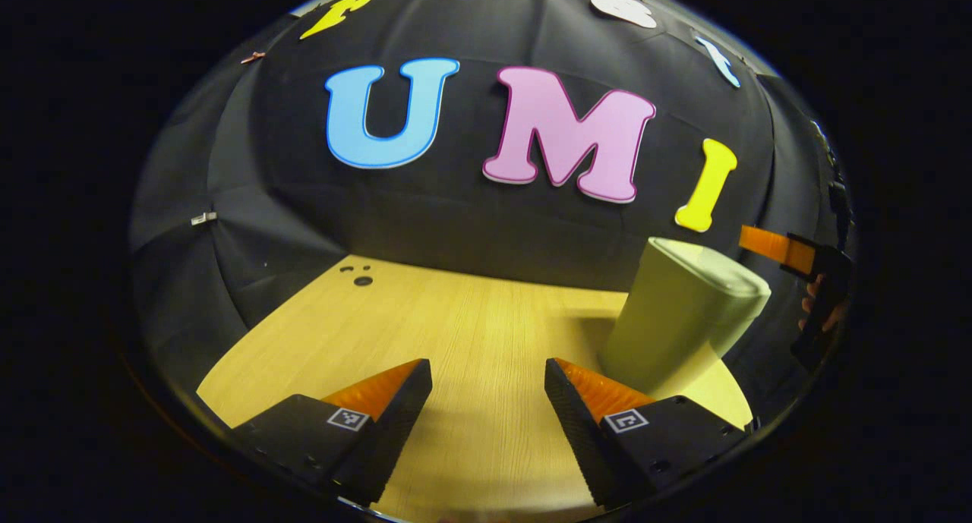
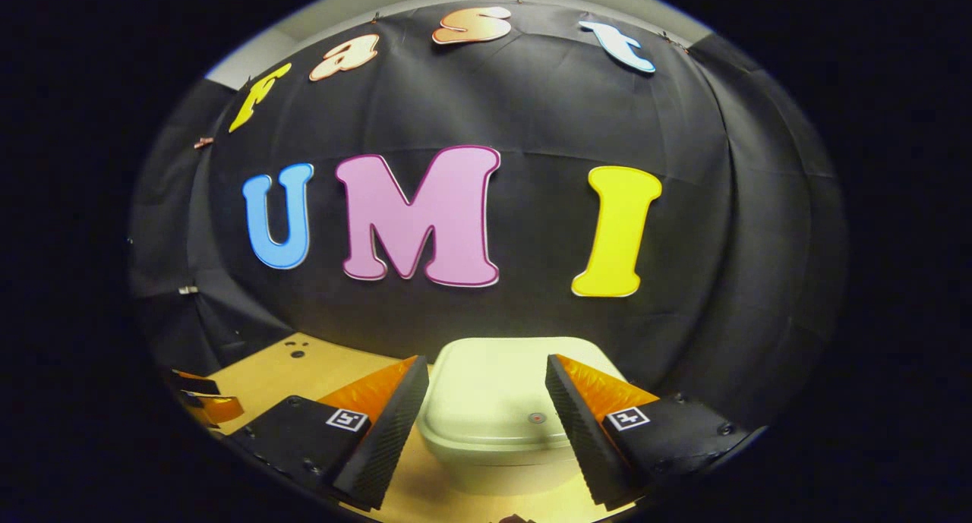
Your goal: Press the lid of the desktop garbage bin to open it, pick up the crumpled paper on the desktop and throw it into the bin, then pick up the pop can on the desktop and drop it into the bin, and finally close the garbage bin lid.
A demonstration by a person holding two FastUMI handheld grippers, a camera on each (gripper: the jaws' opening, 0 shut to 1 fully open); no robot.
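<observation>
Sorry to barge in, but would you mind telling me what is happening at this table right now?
A person holds tongs in each hand at a wooden table. The right tongs hover open above the pale green desktop bin, whose lid is shut. The left tongs are open over bare tabletop, with the bin to their right. Nothing is gripped.

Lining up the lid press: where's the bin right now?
The pale green plastic bin, lid closed, stands on the wooden table directly ahead of the right gripper, near the back wall.
</observation>
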